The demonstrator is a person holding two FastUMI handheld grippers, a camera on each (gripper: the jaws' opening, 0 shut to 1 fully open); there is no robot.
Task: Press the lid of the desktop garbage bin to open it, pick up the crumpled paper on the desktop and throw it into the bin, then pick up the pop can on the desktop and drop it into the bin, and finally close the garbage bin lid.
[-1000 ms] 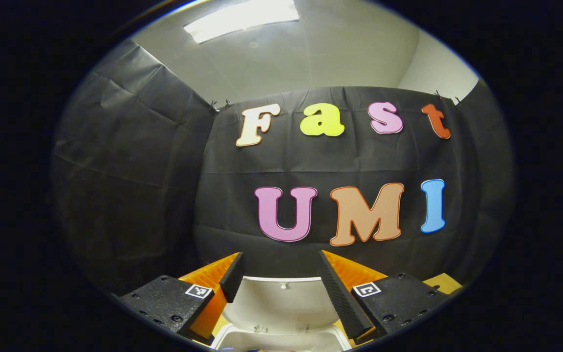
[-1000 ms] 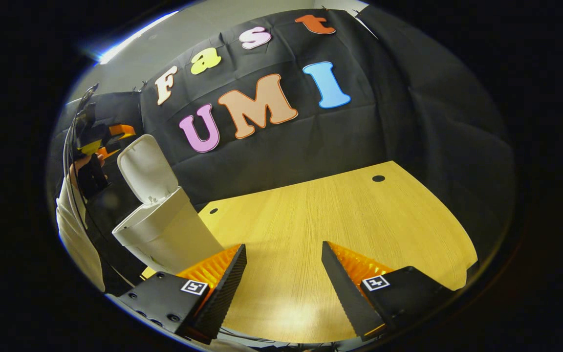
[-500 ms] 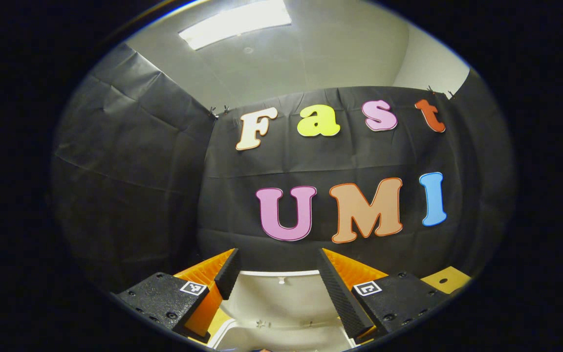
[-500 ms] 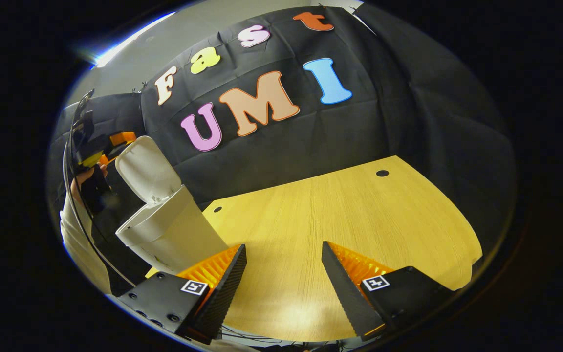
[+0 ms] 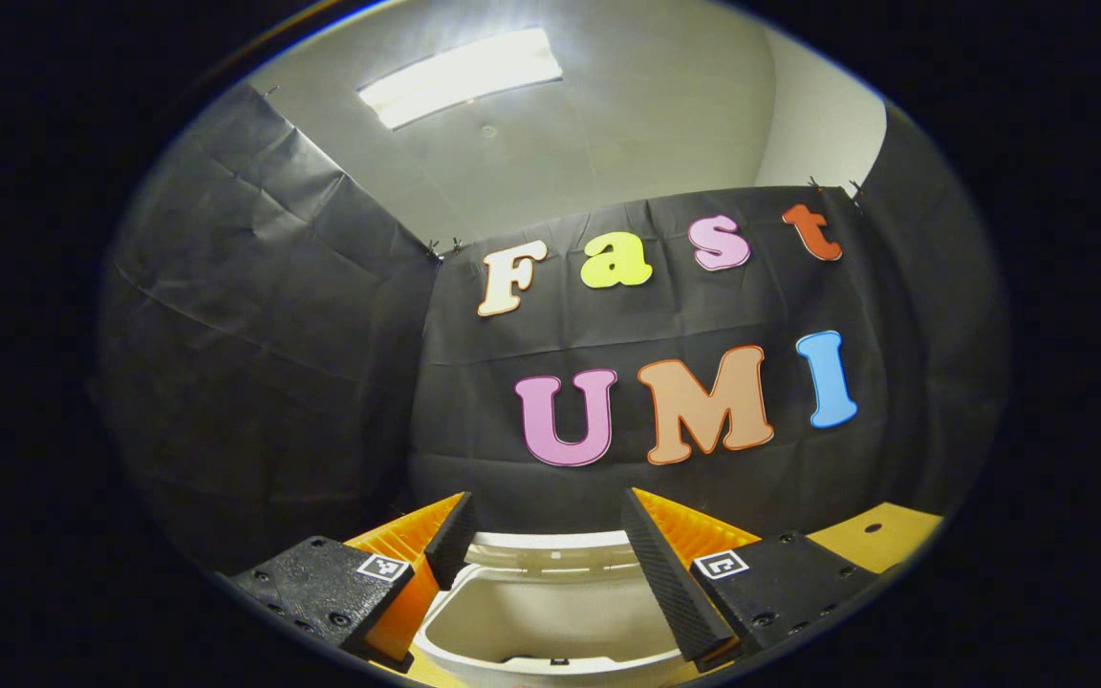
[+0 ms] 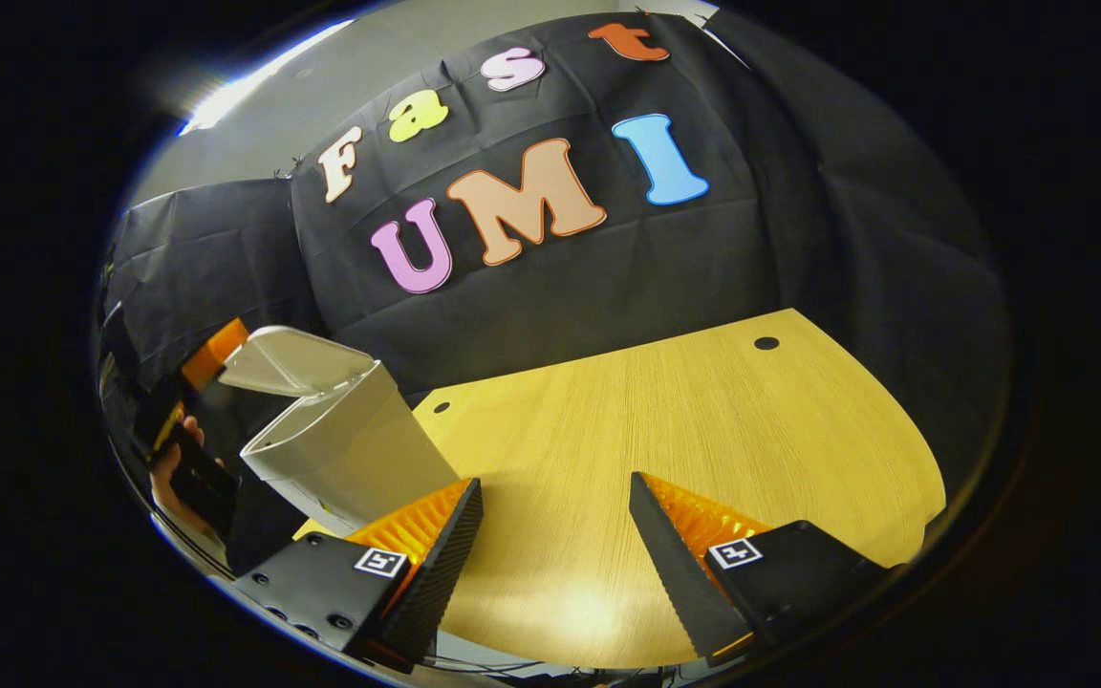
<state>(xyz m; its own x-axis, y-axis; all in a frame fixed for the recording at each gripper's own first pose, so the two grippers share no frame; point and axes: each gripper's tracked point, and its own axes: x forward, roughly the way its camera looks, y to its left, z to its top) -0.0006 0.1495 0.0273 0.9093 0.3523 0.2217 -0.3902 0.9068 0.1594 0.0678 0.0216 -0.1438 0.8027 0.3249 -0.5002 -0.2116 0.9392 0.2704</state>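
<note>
right gripper (image 6: 555, 521): fingers spread wide, nothing between them, held over bare tabletop.
left gripper (image 5: 541, 549): fingers apart, gripping nothing; lid seen in the gap, just past the tips.
left gripper, from right gripper view (image 6: 211, 355): at far left, behind the lid's raised edge, close to it; contact can't be told; a hand (image 6: 173, 478) holds the handle below.
lid (image 6: 292, 358): white, tilted partway down over the bin mouth, hinged on the side away from the left gripper, front edge lifted clear of the rim.
bin (image 6: 355, 449): white, upright on the table's left part, just left of the right gripper's left finger and farther off.
bin inside: can't see contents in either view.
table (image 6: 703, 420): wood-grain top, two small dark holes near the far edge.
wall (image 6: 723, 248): black cloth behind table and bin.
</note>
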